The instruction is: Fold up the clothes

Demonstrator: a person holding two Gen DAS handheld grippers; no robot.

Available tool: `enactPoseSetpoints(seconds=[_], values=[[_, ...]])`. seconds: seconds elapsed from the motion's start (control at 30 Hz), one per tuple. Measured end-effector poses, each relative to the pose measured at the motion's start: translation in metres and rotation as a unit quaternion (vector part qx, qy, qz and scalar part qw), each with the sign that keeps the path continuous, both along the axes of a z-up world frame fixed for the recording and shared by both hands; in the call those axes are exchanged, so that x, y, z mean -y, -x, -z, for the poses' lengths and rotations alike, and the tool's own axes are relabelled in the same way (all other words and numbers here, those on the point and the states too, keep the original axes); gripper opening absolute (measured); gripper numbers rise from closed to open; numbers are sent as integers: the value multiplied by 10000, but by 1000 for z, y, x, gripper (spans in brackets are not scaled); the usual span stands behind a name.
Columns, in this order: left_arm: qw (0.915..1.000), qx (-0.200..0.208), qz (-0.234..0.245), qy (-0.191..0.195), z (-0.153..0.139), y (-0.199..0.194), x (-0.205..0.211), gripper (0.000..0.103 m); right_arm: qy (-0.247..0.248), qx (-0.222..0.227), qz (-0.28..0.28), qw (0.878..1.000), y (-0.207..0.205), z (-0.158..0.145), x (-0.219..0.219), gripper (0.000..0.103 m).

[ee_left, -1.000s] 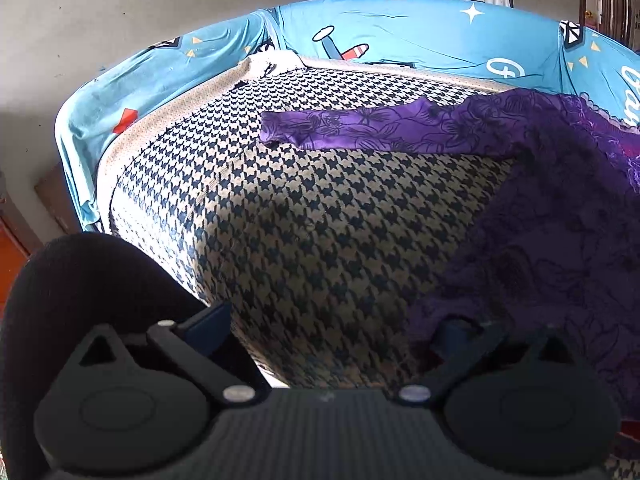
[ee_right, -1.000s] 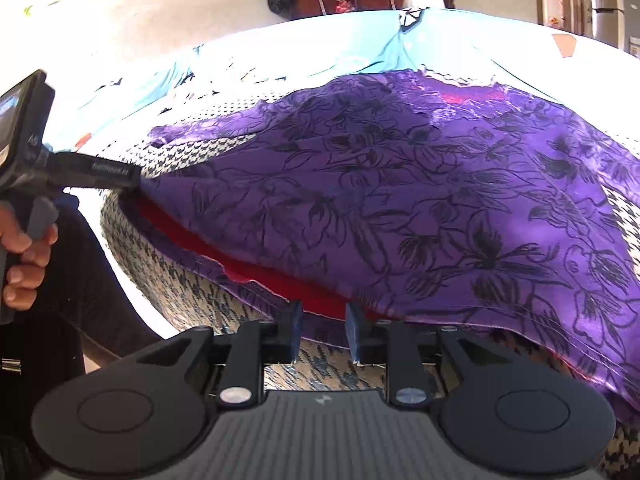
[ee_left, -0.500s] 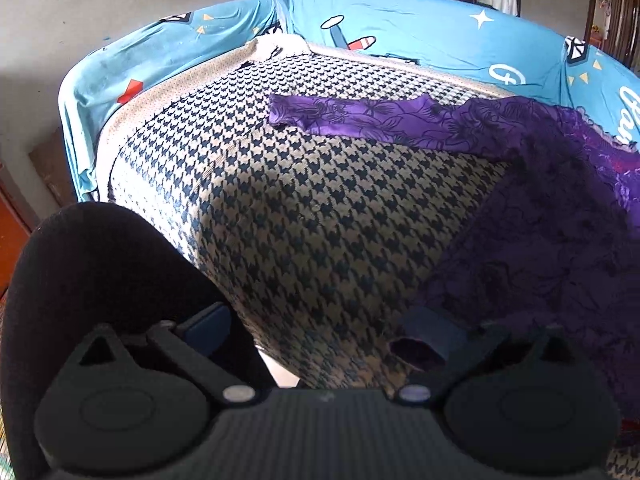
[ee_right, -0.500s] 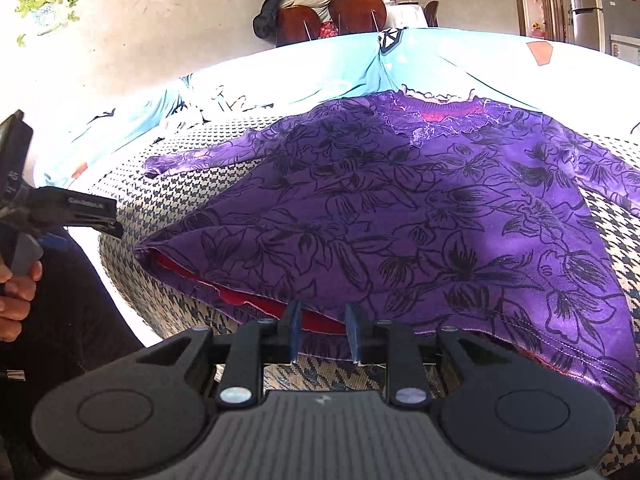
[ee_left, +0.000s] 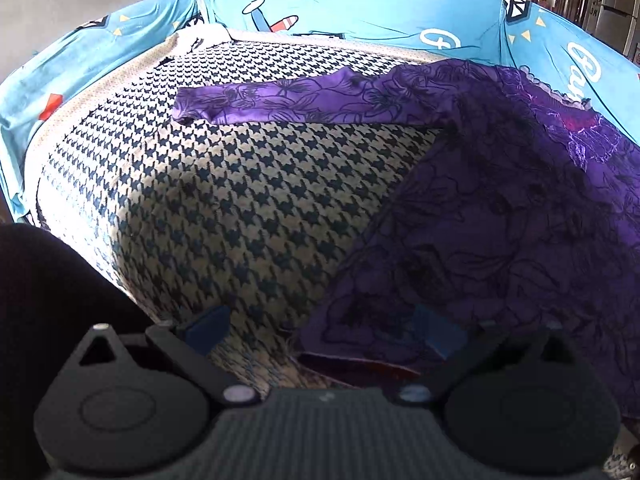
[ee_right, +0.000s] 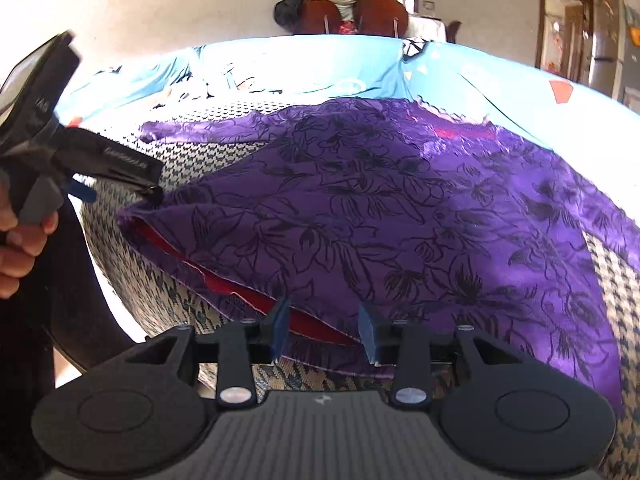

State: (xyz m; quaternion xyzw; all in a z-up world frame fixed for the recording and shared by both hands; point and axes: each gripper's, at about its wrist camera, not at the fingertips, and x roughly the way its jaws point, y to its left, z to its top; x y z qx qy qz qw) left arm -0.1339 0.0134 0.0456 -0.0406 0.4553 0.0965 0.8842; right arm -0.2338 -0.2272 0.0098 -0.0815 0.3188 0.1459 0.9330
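Note:
A purple floral garment (ee_right: 400,208) with a red lining (ee_right: 320,322) lies spread on a houndstooth cloth (ee_left: 240,200); one sleeve (ee_left: 280,100) stretches out to the left. My right gripper (ee_right: 324,330) is at the near hem. Its jaws are opening, and the hem lies loose between the blue pads (ee_right: 280,328) without being pressed. My left gripper (ee_left: 322,330) stands wide open at the garment's near left corner, whose edge drapes by its right finger (ee_left: 436,332). In the right wrist view the left gripper (ee_right: 148,190) touches that corner, with a hand (ee_right: 20,240) on its handle.
The houndstooth cloth covers a bed with a blue cartoon-print sheet (ee_left: 360,12) around its edges. Wooden chairs (ee_right: 352,16) piled with clothes stand behind the bed against the wall. A dark-clothed leg (ee_left: 48,300) is at the bed's near left corner.
The right jaws have parted from the hem they pinched. The left gripper has moved in and down, so the garment's corner now lies between its open fingers.

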Motion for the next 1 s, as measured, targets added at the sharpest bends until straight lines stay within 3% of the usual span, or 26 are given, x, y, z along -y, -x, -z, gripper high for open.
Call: enactPoseSetpoints(seconds=[0.23, 0.3, 0.4, 0.53, 0.73, 0.87, 1.0], values=[[10000, -26, 47, -61, 5, -7, 6, 103, 618, 60, -182, 9979, -11, 14, -16, 39], [10000, -33, 48, -65, 5, -8, 6, 103, 665, -17, -133, 9977, -15, 17, -17, 19], [10000, -47, 52, -59, 6, -9, 5, 103, 608, -40, -7, 9981, -16, 17, -13, 5], [9999, -18, 86, -75, 6, -8, 6, 103, 282, -111, -68, 9995, -8, 9, -7, 5], [9995, 14, 276, -140, 9, -13, 16, 103, 397, -342, -250, 9983, 3, 7, -9, 5], [9981, 4, 552, -288, 20, -16, 32, 103, 340, -464, -272, 9980, 4, 7, -6, 5], [9948, 186, 824, -572, 31, -12, 46, 103, -21, -616, -443, 9971, 9, 1, 1, 6]])
